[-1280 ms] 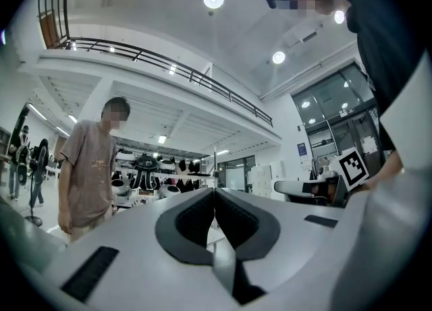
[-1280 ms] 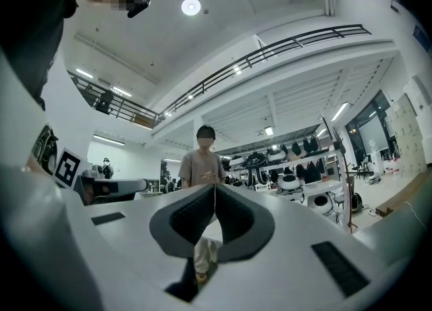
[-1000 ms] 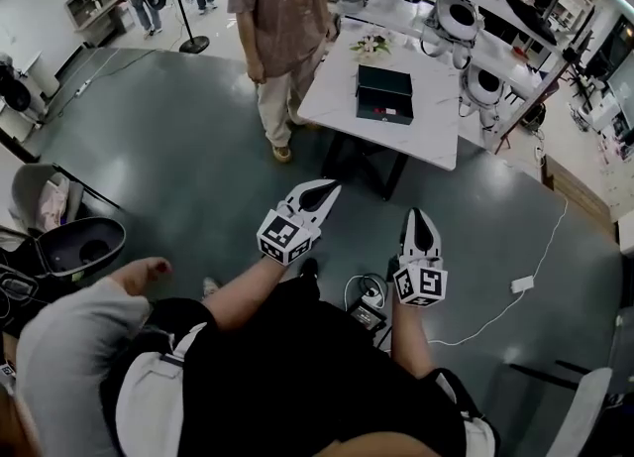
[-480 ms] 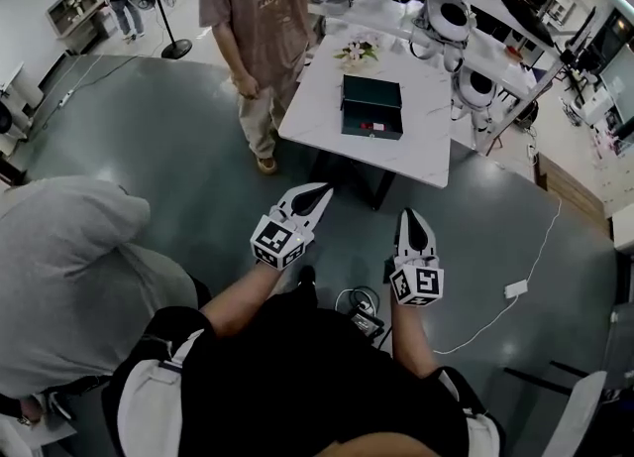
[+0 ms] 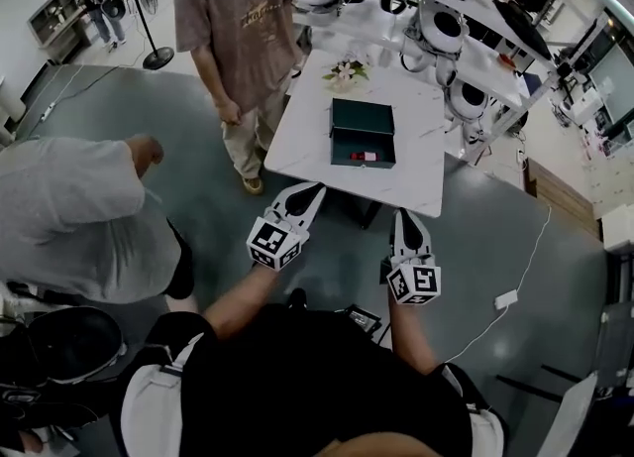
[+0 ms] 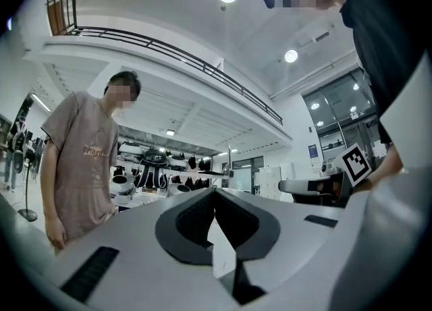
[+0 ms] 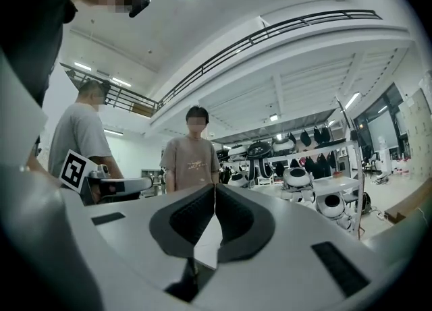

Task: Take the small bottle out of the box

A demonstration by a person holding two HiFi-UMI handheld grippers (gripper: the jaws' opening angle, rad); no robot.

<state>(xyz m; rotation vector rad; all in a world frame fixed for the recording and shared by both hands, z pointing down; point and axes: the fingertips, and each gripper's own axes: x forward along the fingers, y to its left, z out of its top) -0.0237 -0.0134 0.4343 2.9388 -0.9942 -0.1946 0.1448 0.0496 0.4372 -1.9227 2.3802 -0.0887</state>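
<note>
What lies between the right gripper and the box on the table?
In the head view, only bare white tabletop separates the right gripper from the box; nothing stands there.

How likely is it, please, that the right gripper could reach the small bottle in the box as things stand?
Probably not yet: the right gripper, jaws together, looks short of the near edge of the table, while the small bottle lies in the open box farther in. Nothing stands between them.

This is a large lab hall. Its racks point(image 5: 507, 21) hold white rounded machines point(image 5: 442, 21), a cable point(image 5: 535, 247) crosses the grey floor point(image 5: 495, 202), and a railed gallery point(image 7: 270, 30) runs overhead.
</note>
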